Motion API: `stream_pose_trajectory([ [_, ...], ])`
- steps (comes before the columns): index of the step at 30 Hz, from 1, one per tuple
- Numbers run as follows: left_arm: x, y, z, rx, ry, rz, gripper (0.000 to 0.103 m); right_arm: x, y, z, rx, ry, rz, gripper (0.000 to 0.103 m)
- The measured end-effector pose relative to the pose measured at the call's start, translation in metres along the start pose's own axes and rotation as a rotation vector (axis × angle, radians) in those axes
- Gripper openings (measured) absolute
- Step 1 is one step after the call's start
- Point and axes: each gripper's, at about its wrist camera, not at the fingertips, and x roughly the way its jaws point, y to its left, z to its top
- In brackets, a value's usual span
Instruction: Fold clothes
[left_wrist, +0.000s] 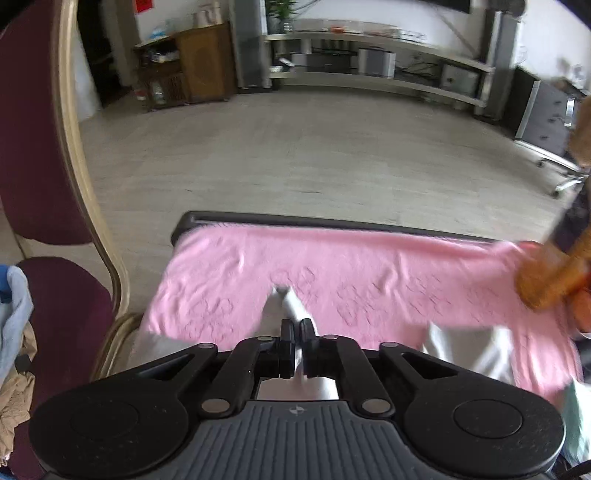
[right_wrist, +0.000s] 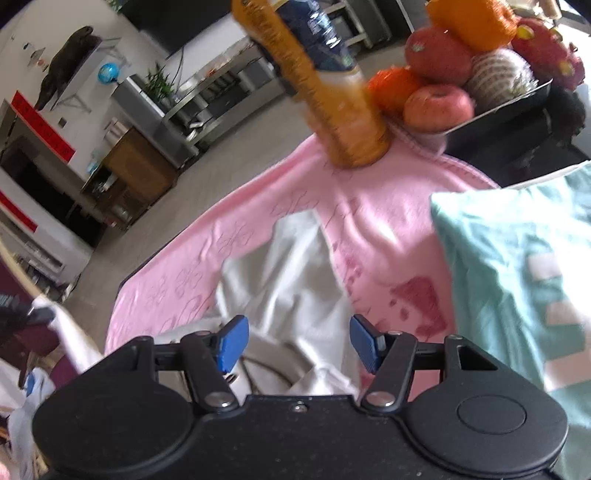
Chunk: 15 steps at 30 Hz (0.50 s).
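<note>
White garment (right_wrist: 291, 273) near tray (right_wrist: 495, 110) holding fruit (right_wrist: 437, 103).

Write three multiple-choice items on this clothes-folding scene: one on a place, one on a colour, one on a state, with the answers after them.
1. Where does the folded teal garment lie?
A. on the pink blanket's right side
B. on the floor
C. on the chair

2. What colour are the right gripper's fingers?
A. red
B. blue
C. white

3. What is the left gripper doing?
A. standing wide open
B. pinching white cloth
C. gripping the bottle

Answers: 1 A, in the right wrist view it rests on the pink blanket at the right. 2 B, both pads are blue. 3 B, its black fingers are closed with the white garment caught between them.
</note>
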Motion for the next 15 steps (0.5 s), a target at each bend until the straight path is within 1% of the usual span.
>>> stream_pose_trajectory([
  [1, 0.002, -0.004, -0.003, 0.005, 0.012, -0.006, 0.015, 0.000, -0.001, 0.001, -0.003, 0.001, -0.006, 0.060],
  [4, -0.007, -0.002, -0.030, 0.036, 0.022, -0.047, 0.021, -0.001, -0.003, 0.003, -0.007, 0.006, -0.011, 0.062],
  [8, -0.023, 0.020, -0.086, 0.065, 0.049, -0.077, 0.022, -0.005, -0.004, 0.004, 0.011, 0.028, 0.016, 0.062],
  [10, -0.031, 0.032, -0.114, 0.075, 0.065, -0.091, 0.022, -0.009, 0.000, 0.003, -0.004, 0.036, 0.041, 0.061],
  [11, -0.032, 0.038, -0.128, 0.075, 0.073, -0.097, 0.022, -0.009, 0.003, 0.000, -0.026, 0.044, 0.061, 0.060],
  [12, -0.030, 0.042, -0.141, 0.066, 0.083, -0.104, 0.022, -0.010, 0.009, -0.003, -0.056, 0.056, 0.086, 0.054],
  [13, -0.026, 0.047, -0.152, 0.051, 0.096, -0.114, 0.021, -0.010, 0.014, -0.006, -0.087, 0.069, 0.112, 0.050],
  [15, -0.012, 0.056, -0.170, -0.007, 0.139, -0.154, 0.021, -0.006, 0.032, -0.017, -0.181, 0.111, 0.176, 0.050],
])
